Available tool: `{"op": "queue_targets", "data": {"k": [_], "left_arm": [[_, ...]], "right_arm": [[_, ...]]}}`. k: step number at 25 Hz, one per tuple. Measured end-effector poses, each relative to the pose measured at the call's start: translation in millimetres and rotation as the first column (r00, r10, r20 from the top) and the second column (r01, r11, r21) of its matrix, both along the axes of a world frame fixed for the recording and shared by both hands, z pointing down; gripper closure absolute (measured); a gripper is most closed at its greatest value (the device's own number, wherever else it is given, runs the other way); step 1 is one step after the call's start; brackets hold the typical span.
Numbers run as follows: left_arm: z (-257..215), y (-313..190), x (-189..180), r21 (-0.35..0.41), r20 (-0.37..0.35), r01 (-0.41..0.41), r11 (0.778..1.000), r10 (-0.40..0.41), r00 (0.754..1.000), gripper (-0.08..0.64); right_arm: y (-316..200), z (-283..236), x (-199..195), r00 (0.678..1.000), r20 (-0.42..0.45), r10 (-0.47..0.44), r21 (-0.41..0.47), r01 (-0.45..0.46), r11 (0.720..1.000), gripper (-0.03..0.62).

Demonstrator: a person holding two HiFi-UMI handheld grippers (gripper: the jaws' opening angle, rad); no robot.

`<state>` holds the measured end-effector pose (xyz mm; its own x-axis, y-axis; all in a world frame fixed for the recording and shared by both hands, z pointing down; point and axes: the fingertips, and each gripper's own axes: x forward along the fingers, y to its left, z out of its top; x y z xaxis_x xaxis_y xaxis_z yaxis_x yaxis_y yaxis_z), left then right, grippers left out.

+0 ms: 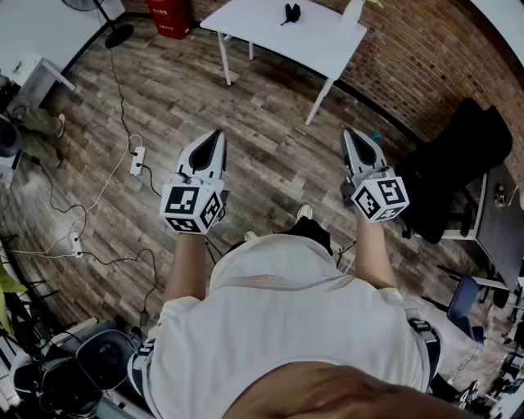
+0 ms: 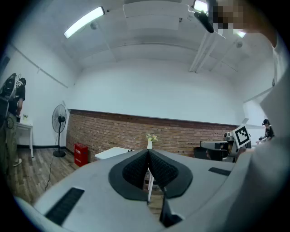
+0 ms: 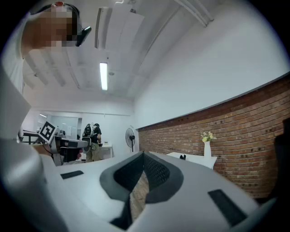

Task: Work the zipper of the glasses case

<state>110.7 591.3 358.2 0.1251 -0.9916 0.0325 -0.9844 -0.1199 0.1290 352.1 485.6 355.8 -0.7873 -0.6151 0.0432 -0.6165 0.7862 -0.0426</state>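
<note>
Far left, by the white wall: black standing fan point(image 2: 59, 121) on a pole. Beside it, a red plastic crate point(image 2: 80, 154) stands on the wood-plank floor point(image 1: 270, 155) at the foot of the brick wall point(image 2: 113, 131). Its contents can't be made out.

White power strip point(image 1: 137, 159) with trailing cables lies on the floor, left of the left tool.

Left tool point(image 1: 214, 137): grey, held level above the floor. Jaws clenched pad to pad, nothing between them.

White rectangular desk point(image 1: 278, 37) stands ahead of both tools and well apart from them.
- On it is a small black object point(image 1: 291, 11), too small to confirm as the glasses case. Neither tool is near it.
- A slim white vase point(image 3: 207, 148) stands upright toward the brick wall, holding pale yellow flowers point(image 3: 207, 136).

Right tool point(image 1: 352, 135): level, jaws clenched together, empty.

Black chair point(image 1: 458, 164) sits to the right of the right tool, near the brick wall.
</note>
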Motion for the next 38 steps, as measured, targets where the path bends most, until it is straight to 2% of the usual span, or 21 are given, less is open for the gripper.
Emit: {"op": "queue_targets", "data": {"k": [16, 20, 23, 28, 30, 33, 38], "left_arm": [[6, 13, -15, -0.010, -0.014, -0.008, 1.000, 0.008, 1.000, 0.545], [7, 16, -21, -0.007, -0.025, -0.002, 1.000, 0.002, 1.000, 0.546], [8, 9, -28, -0.009, -0.040, 0.007, 1.000, -0.008, 0.999, 0.545], [17, -16, -40, -0.032, -0.048, 0.017, 0.999, -0.019, 0.999, 0.545], [19, -30, -51, -0.044, -0.048, 0.035, 0.998, -0.037, 0.998, 0.545], [20, -56, -68, -0.056, -0.044, 0.056, 0.997, -0.058, 0.997, 0.545], [9, -117, -89, -0.060, -0.017, 0.070, 0.996, -0.072, 0.997, 0.545]], "right_arm": [[12, 4, -24, 0.999, -0.027, -0.029, 0.004, 0.029, 1.000, 0.540], [16, -3, -30, 0.998, -0.002, -0.059, 0.021, 0.059, 0.998, 0.540], [9, -4, -35, 0.995, 0.037, -0.098, -0.004, 0.098, 0.995, 0.540], [-20, 4, -52, 0.981, 0.096, -0.171, -0.074, 0.178, 0.981, 0.541], [-36, 8, -69, 0.978, 0.080, -0.191, -0.079, 0.197, 0.977, 0.541], [-67, 11, -93, 0.982, 0.020, -0.189, -0.041, 0.190, 0.981, 0.541], [-129, 9, -126, 0.982, -0.028, -0.188, -0.021, 0.187, 0.982, 0.541]]}}
